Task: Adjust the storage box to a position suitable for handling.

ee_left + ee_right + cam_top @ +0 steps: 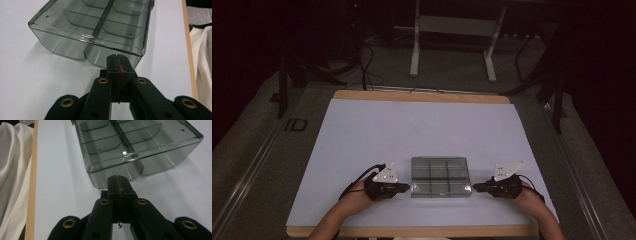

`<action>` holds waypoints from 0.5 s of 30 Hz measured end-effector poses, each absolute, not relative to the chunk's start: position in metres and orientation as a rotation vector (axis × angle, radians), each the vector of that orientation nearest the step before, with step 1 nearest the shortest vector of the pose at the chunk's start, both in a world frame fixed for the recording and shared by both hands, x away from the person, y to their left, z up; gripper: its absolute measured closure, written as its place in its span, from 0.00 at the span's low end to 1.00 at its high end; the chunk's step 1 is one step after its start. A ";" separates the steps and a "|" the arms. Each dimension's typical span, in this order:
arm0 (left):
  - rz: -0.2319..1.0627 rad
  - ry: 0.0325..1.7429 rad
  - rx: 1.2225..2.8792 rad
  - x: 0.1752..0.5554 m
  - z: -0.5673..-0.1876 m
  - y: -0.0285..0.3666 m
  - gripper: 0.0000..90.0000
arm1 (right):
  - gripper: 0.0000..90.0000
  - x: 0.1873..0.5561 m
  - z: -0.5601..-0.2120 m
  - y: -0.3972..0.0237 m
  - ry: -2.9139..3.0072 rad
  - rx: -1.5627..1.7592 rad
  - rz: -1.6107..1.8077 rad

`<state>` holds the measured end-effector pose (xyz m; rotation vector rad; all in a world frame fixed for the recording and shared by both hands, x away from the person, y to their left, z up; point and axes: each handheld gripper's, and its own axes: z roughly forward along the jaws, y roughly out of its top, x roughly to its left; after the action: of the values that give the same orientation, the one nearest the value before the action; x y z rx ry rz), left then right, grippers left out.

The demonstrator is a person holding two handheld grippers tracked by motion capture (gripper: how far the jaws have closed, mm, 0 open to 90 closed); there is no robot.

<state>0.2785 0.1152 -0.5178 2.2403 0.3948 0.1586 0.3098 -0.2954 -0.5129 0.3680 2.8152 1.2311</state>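
Observation:
A clear grey plastic compartment box [440, 176] lies near the front of the white table top [412, 130], with several divided cells and nothing seen inside. My left gripper [406, 187] rests just left of the box's near corner, jaws pressed together and holding nothing. In the left gripper view the shut tips [117, 58] sit right at the box's side wall [75, 47]. My right gripper [477, 187] lies just right of the box, also shut and holding nothing; its tips [117, 179] stand close to the box wall [160, 160].
The table's wooden front edge [412, 231] runs just behind my hands. White cloth [12, 170] hangs beyond that edge. A white metal frame [452, 30] and cables [367, 60] stand on the floor past the table's far side.

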 end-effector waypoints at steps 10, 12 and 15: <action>0.172 0.381 2.246 0.279 -0.515 0.112 1.00 | 1.00 0.308 -0.510 -0.290 2.812 0.341 1.238; 0.174 0.380 2.249 0.279 -0.515 0.112 1.00 | 1.00 0.308 -0.510 -0.290 2.811 0.335 1.241; 0.166 0.372 2.251 0.278 -0.514 0.112 1.00 | 1.00 0.307 -0.508 -0.290 2.810 0.330 1.256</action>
<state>0.2776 0.1115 -0.5141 2.2514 0.3720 0.1662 0.3074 -0.2902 -0.5083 0.3304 2.8103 1.2557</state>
